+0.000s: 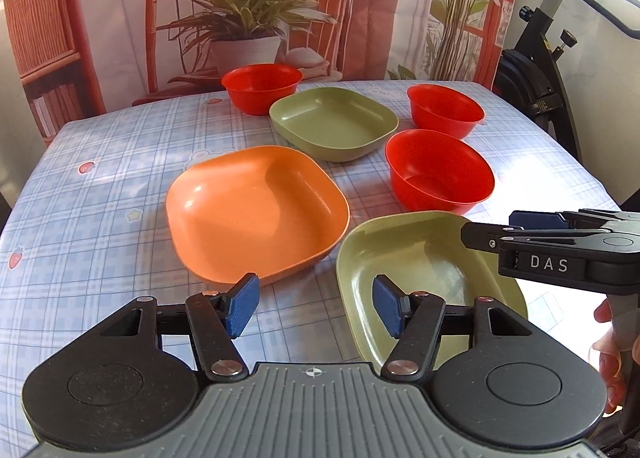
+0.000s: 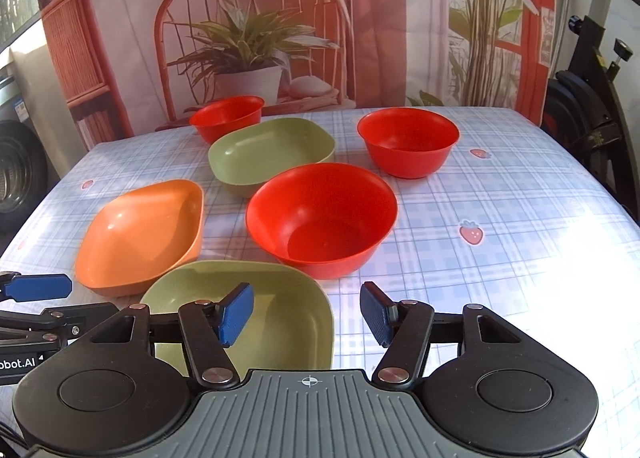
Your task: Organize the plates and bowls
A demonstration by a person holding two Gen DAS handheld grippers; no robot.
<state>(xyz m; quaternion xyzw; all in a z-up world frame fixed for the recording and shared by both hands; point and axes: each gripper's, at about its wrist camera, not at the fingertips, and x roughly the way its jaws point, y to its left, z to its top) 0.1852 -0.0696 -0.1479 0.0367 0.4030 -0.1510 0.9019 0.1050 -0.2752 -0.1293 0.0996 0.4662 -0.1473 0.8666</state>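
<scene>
A blue plaid tablecloth (image 1: 100,162) with small strawberry prints covers the table, and behind it hangs a printed backdrop (image 1: 248,6) of a wicker chair and potted plants.

From your left wrist camera, your left gripper (image 1: 316,308) hangs with its blue pads spread wide and nothing between them, over the gap between the orange plate (image 1: 256,214) and the near green plate (image 1: 420,278). The far green plate (image 1: 334,122) lies behind the orange one. Three red bowls sit apart: the back-left bowl (image 1: 262,86), the back-right bowl (image 1: 446,110), and the near bowl (image 1: 438,172) just beyond the near green plate. Your right gripper (image 1: 536,226) reaches in from the right edge; whether it is parted you cannot tell here.

From your right wrist camera, your right gripper (image 2: 307,312) is released, pads wide apart, empty, above the right edge of the near green plate (image 2: 276,310). The near bowl (image 2: 322,218) stands directly ahead, the orange plate (image 2: 144,234) to the left.
</scene>
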